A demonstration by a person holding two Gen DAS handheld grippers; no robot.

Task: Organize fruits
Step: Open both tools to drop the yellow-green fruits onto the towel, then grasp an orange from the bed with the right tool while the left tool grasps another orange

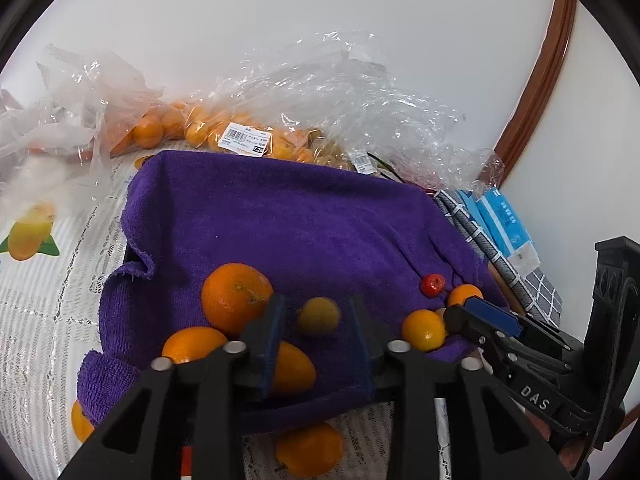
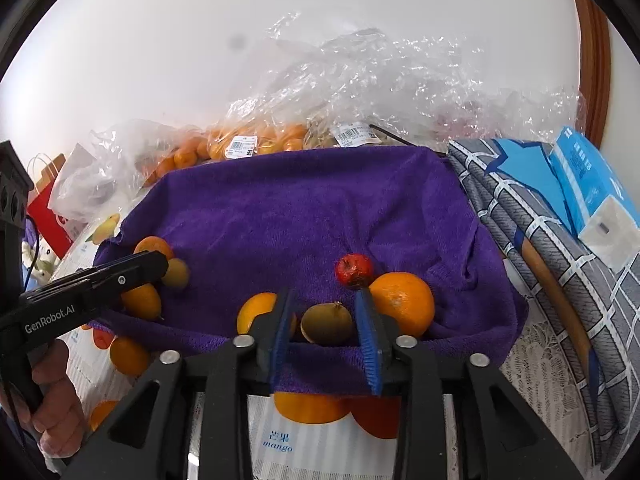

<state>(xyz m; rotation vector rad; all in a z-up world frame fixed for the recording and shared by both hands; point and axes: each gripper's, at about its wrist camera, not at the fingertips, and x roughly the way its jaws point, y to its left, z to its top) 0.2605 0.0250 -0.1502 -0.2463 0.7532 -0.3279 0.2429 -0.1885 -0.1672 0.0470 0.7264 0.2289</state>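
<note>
Both tools released small fruit onto a purple towel.
Left tool and right tool each stood open around a greenish-yellow fruit, possibly blurred mid-drop; next, fetch more.

towel purple | oranges orange | small fruit red | cloth grey checked

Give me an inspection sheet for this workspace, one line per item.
Surface: lace tablecloth under purple towel.
Job's things: oranges, red fruit on towel; bagged oranges behind.
Clutter: crumpled plastic bags, blue box, checked cloth.
Grippers: left gripper and right gripper each open around a yellowish fruit; pads not pressing.
Cables: nothing seen.
Surroundings: white wall, wooden trim.
</note>
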